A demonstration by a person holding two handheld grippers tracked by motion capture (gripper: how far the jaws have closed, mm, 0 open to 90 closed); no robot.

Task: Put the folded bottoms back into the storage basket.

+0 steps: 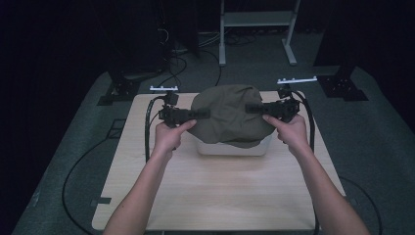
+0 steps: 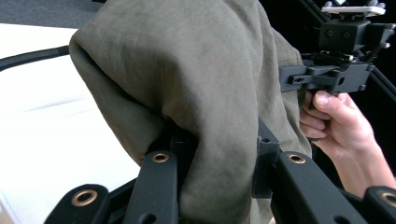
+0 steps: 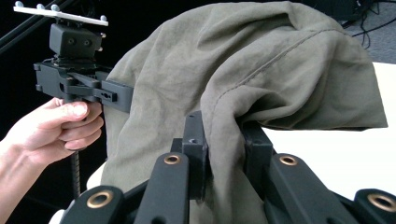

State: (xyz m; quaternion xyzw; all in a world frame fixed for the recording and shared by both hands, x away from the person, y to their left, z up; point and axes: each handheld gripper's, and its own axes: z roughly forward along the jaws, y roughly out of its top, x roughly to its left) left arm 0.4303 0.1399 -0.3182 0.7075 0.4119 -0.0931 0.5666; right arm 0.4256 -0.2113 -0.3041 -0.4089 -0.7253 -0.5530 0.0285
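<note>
Both tongs, left (image 1: 201, 114) and right (image 1: 252, 108), were clamped on opposite edges of the olive cloth (image 1: 230, 113), stretched left-to-right at frame centre above the white box (image 1: 234, 148).

Light wood-grain desk (image 1: 220, 196) with rounded corners, standing on grey carpeted floor (image 1: 372, 147). A white rectangular container (image 1: 230, 148) rests directly on the desk near its far middle, partly covered from above. The near desk surface is bare wood.
</note>
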